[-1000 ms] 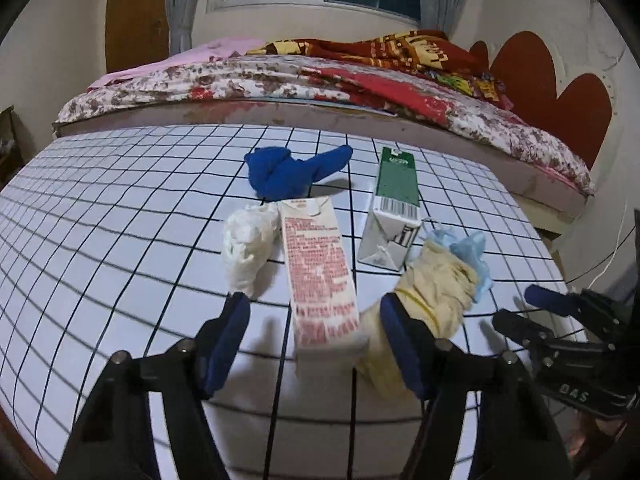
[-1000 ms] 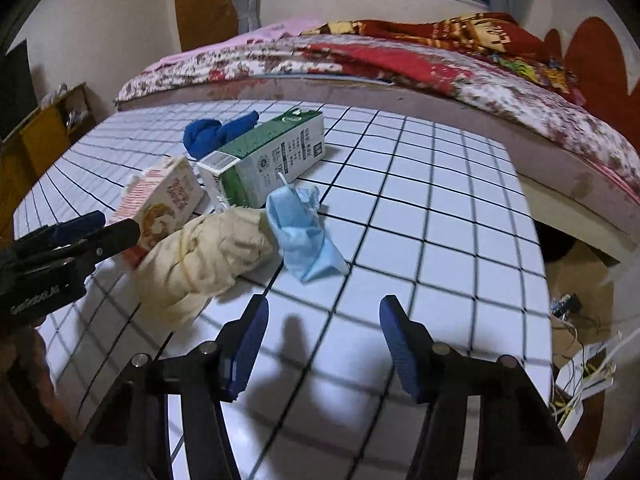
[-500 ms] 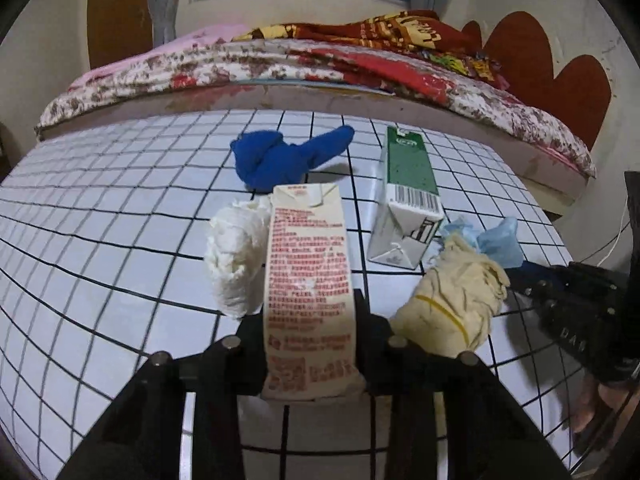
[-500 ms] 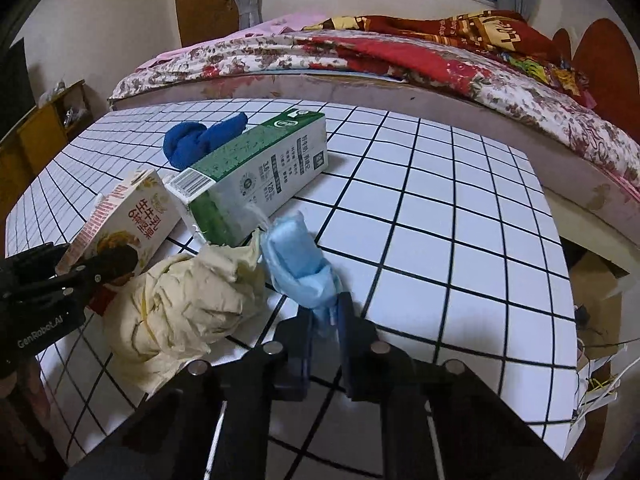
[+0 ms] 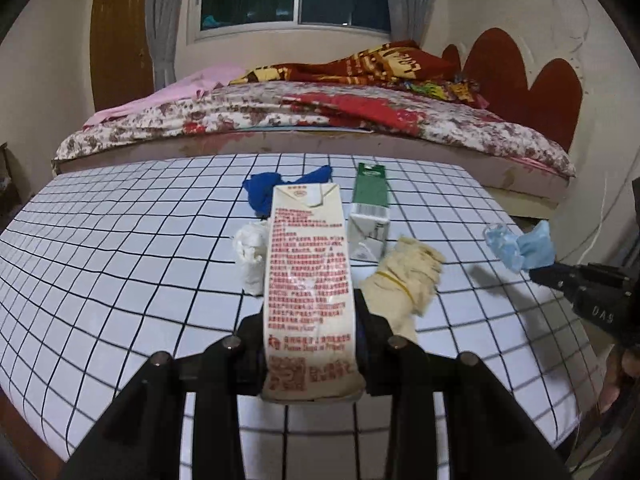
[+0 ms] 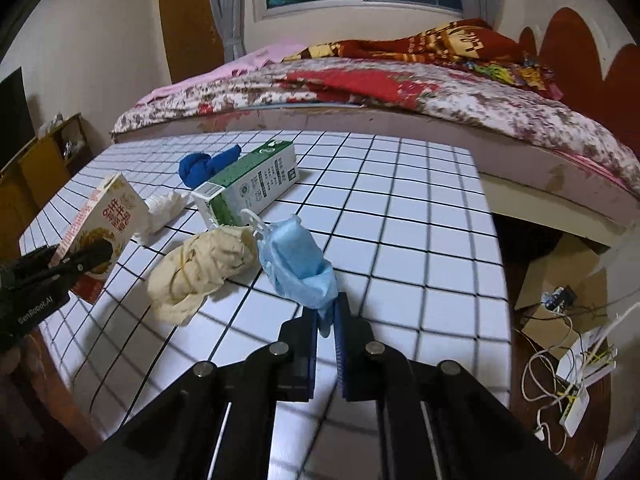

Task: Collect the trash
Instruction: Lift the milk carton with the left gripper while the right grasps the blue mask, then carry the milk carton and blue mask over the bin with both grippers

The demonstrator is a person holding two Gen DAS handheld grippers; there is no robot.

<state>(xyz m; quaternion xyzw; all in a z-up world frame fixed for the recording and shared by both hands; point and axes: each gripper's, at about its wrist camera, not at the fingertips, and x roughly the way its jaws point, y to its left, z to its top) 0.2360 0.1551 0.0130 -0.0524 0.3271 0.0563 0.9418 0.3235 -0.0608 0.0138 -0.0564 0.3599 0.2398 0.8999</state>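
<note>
Left wrist view shows the left gripper (image 5: pixel 310 344) with its fingers closed against the two sides of a cream milk carton with red print (image 5: pixel 308 280), which runs up the middle of the frame with its far end lifted clear of the checked tabletop (image 5: pixel 120 264). At the right edge of that same frame the right gripper (image 5: pixel 538 272) pinches a crumpled blue mask (image 5: pixel 520 246) above the cloth. Right wrist view confirms it: those fingers (image 6: pixel 308 344) are all but touching, with only a thin tail of the blue fabric caught between them and the rest of it standing up above the tips. Both hands seem to be at the lifting-away step, each with one piece of trash secured. Left behind on the tabletop are a green carton (image 6: pixel 248 184) lying on its side, a yellowish wad bound with a rubber band (image 6: pixel 208 268), a white crumpled tissue (image 5: pixel 250 254) and a dark blue cloth (image 6: pixel 204 166), all bunched near the centre. No bin or bag shows in either view, so the next move calls for carrying both items off to wherever the trash goes, keeping the slight hold on the mask from slipping.
</note>
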